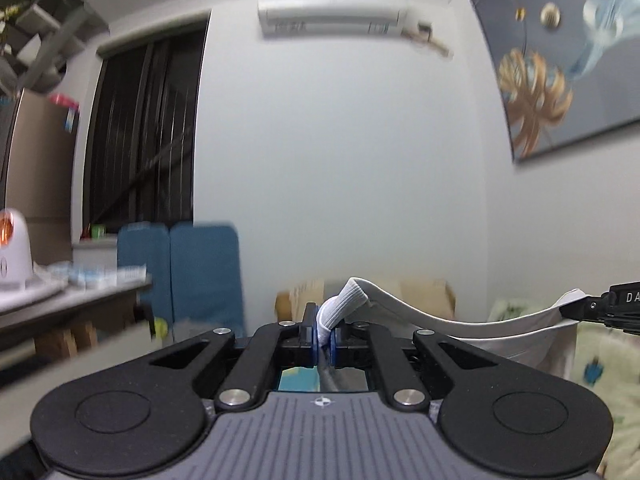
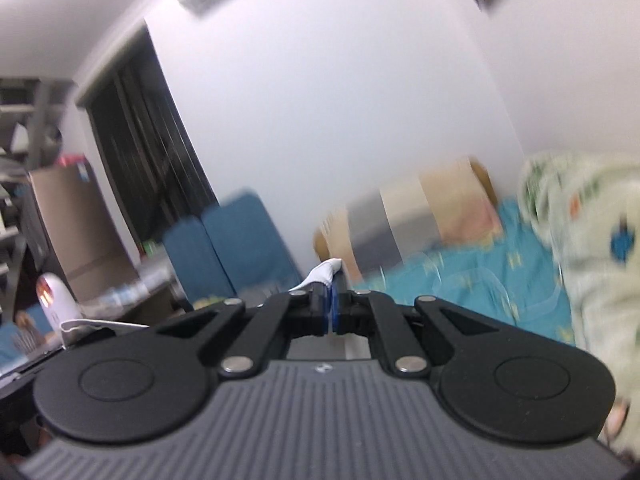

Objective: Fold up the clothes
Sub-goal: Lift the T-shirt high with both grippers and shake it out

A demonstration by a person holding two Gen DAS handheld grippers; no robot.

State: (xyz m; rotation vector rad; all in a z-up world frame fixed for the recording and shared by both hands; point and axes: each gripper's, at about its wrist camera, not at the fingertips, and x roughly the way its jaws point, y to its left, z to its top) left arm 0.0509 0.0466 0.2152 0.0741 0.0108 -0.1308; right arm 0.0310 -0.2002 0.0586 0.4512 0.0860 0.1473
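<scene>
You face a white wall with an air conditioner [image 1: 332,10], a leaf painting [image 1: 560,64], and a blue-sheeted bed [image 2: 480,284] below.

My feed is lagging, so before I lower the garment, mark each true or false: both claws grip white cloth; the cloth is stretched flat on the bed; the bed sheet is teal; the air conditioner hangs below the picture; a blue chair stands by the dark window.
1. Both claws grip white cloth: true. The left claw and right claw are shut on the cloth.
2. Cloth flat on the bed: false. It hangs between the claws.
3. Sheet is teal: true.
4. Air conditioner below the picture: false. It is high on the wall, left of it.
5. Blue chair by the window: true.
</scene>
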